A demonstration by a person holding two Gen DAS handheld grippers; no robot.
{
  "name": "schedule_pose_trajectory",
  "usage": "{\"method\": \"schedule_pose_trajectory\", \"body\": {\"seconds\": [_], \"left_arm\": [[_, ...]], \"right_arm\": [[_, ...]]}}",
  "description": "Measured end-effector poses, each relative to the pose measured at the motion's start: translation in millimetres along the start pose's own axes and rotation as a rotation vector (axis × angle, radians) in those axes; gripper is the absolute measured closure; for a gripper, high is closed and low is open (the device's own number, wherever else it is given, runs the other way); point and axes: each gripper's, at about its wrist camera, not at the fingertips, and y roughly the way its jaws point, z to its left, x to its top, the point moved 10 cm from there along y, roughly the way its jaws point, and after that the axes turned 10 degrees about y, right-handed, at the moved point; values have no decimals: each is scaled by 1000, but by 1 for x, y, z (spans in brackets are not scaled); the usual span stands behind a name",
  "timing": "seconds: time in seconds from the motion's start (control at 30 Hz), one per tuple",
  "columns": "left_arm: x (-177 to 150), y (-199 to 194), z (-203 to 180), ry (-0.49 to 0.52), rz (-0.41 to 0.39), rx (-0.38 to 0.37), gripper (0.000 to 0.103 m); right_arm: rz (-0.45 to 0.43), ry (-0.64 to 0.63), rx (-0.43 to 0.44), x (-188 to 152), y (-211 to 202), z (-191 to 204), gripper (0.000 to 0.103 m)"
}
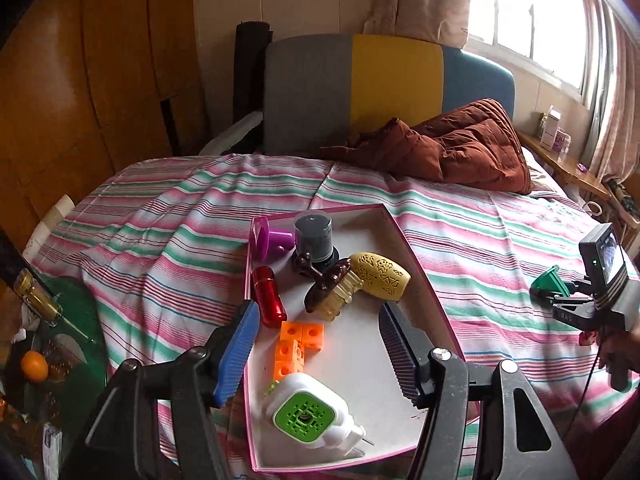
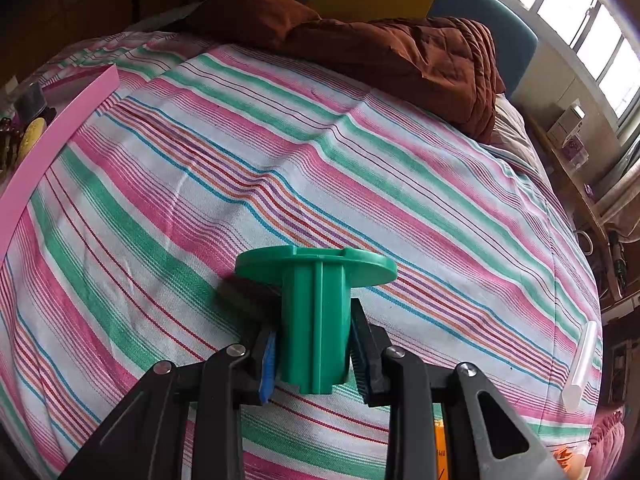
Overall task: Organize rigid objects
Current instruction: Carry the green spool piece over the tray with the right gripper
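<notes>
A pink-rimmed white tray (image 1: pixel 362 354) lies on the striped bed. It holds a purple spool (image 1: pixel 267 238), a dark jar (image 1: pixel 314 236), a red capsule (image 1: pixel 269 297), a brown brush (image 1: pixel 329 289), a yellow perforated piece (image 1: pixel 380 276), orange blocks (image 1: pixel 294 344) and a white-and-green device (image 1: pixel 308 412). My left gripper (image 1: pixel 320 346) hovers open over the tray's near half, with the orange blocks lying beneath its gap and no pad touching anything. My right gripper (image 2: pixel 312 354) is shut on a green spool (image 2: pixel 316 300) and holds it just above the sheet, right of the tray (image 2: pixel 60 120).
A brown quilt (image 1: pixel 452 148) is bunched at the bed's head by the padded headboard (image 1: pixel 360 88). A white tube (image 2: pixel 581 364) lies near the bed's right edge. A low green table with an orange (image 1: pixel 34 366) stands left of the bed. A cluttered shelf (image 1: pixel 560 152) runs under the window.
</notes>
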Motion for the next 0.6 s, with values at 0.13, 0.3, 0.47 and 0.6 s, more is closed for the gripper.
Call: {"method": "schedule_pose_trajectory", "body": {"seconds": [0.13,0.3,0.47,0.6], "left_arm": [[-4,0,0,-3,7,-1,40],[-10,2,3,-11,20,-3,40],[-15,3,6,-18,26,-2,40],[-17,3,11,-26,28,0,40]], "right_arm": [[0,2,2,0,0,-1,73],[0,10,3,0,0,0,73],[5,25,9,0,0,0,73],[8,29,2,-1,0,0,73]]}}
